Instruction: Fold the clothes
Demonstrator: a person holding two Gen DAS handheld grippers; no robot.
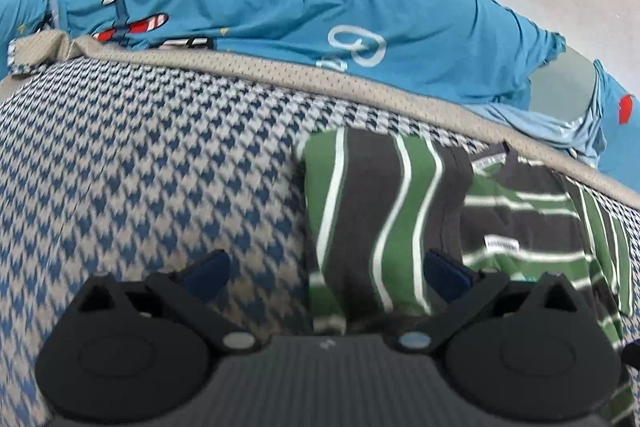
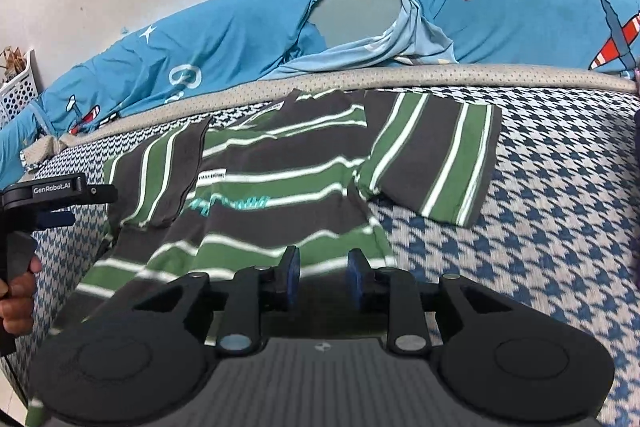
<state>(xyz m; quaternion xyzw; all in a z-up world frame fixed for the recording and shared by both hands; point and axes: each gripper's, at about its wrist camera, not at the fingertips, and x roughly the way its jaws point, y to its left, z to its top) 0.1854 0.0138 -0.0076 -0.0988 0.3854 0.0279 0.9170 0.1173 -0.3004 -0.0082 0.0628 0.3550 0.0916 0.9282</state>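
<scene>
The striped shirt (image 2: 256, 167) lies flat on the bed (image 2: 560, 227), collar toward the blue pillows (image 2: 224, 43), long axis running 12 to 6. Right tool (image 2: 323, 277), jaws slack and empty, hovers over the hem; shirt body at 12. Left tool (image 1: 324, 267), spread wide, empty, has a sleeve (image 1: 376, 211) at 12 o'clock, so it is nearer that sleeve.

Green, dark grey and white striped t-shirt (image 2: 272, 163), spread flat on the houndstooth mattress, left sleeve folded in over the body, right sleeve out sideways, neck label showing.
</scene>
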